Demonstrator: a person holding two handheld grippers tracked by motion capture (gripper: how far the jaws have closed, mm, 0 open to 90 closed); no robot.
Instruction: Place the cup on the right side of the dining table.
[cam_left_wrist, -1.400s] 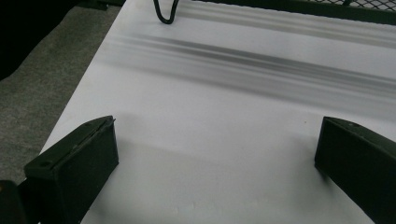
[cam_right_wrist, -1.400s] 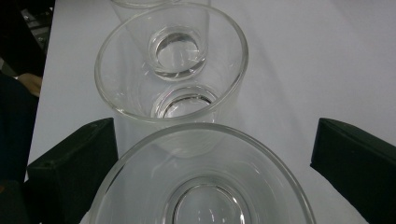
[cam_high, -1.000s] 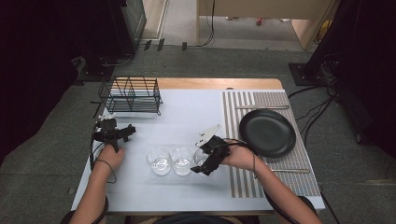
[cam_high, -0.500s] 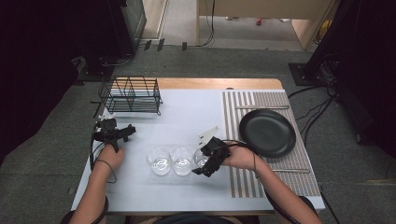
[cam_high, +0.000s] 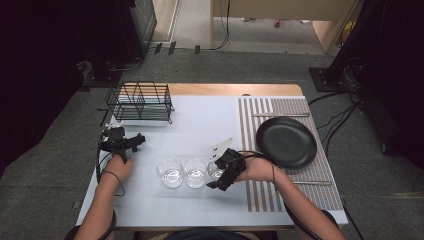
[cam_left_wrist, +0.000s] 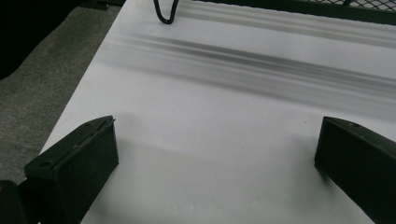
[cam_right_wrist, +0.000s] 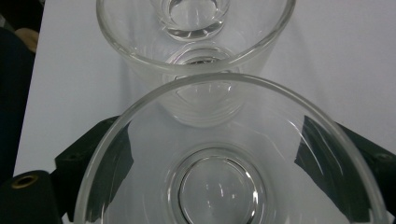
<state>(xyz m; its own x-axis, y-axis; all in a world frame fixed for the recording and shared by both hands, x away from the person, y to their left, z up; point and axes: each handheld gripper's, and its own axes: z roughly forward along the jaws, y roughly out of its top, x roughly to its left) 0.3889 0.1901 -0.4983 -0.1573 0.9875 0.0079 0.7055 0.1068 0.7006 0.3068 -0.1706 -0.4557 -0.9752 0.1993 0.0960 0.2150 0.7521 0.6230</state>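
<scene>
While the right gripper (cam_high: 220, 176) has its jaws either side of the nearest glass (cam_right_wrist: 229, 154) in a row of three near the table's front edge, they have just been closing, and the right gripper view shows the black pads against the glass's wall through the clear sides, so it looks clamped on it, though I cannot be sure how firmly. The middle glass (cam_high: 195, 172) stands just beside it, perhaps touching, with the third glass (cam_high: 170, 171) next along. That closeness is the risk: a lift or pull that is not straight could knock the neighbour over, and smooth glass may slip from a light pinch. The left gripper (cam_high: 122, 142) rests toward the table's left edge, jaws wide apart on nothing. The table (cam_high: 200, 120) has a pale matte top; a black wire rack (cam_high: 141, 102) sits at its back-left corner, and a striped mat (cam_high: 260, 200) along the right edge carries a black plate (cam_high: 286, 142). Grey carpet and trailing cables surround it
</scene>
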